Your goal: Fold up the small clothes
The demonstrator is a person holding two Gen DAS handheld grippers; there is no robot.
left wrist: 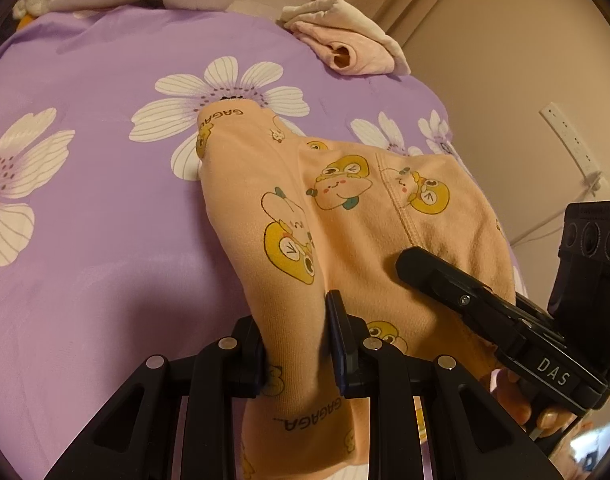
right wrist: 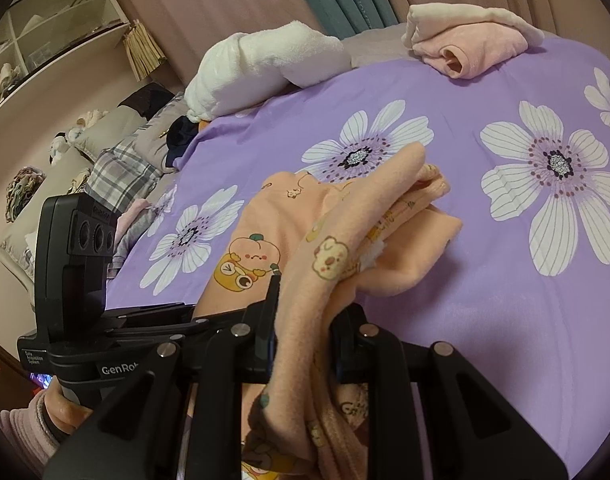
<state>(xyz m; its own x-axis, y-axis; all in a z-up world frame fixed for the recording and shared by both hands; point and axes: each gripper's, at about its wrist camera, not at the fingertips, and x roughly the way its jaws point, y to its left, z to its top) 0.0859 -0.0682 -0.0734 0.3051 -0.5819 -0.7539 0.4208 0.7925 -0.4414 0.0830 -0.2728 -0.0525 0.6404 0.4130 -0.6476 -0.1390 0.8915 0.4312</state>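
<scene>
A small peach garment (left wrist: 345, 216) printed with yellow cartoon figures is held up off the purple flowered bedspread (left wrist: 105, 184). My left gripper (left wrist: 297, 344) is shut on a bunched fold of it near one edge. My right gripper (right wrist: 305, 320) is shut on another fold of the same peach garment (right wrist: 345, 240), which drapes forward over its fingers. In the left wrist view the right gripper (left wrist: 417, 264) reaches in from the right, lying against the cloth. The far end of the garment still touches the bedspread (right wrist: 505, 280).
A folded pink and cream garment (left wrist: 349, 44) lies at the far edge of the bed, also seen as the pink garment (right wrist: 465, 44). A white plush roll (right wrist: 265, 64) sits at the back. Pillows and clutter (right wrist: 117, 168) lie left of the bed; a wall socket strip (left wrist: 573, 140) is at right.
</scene>
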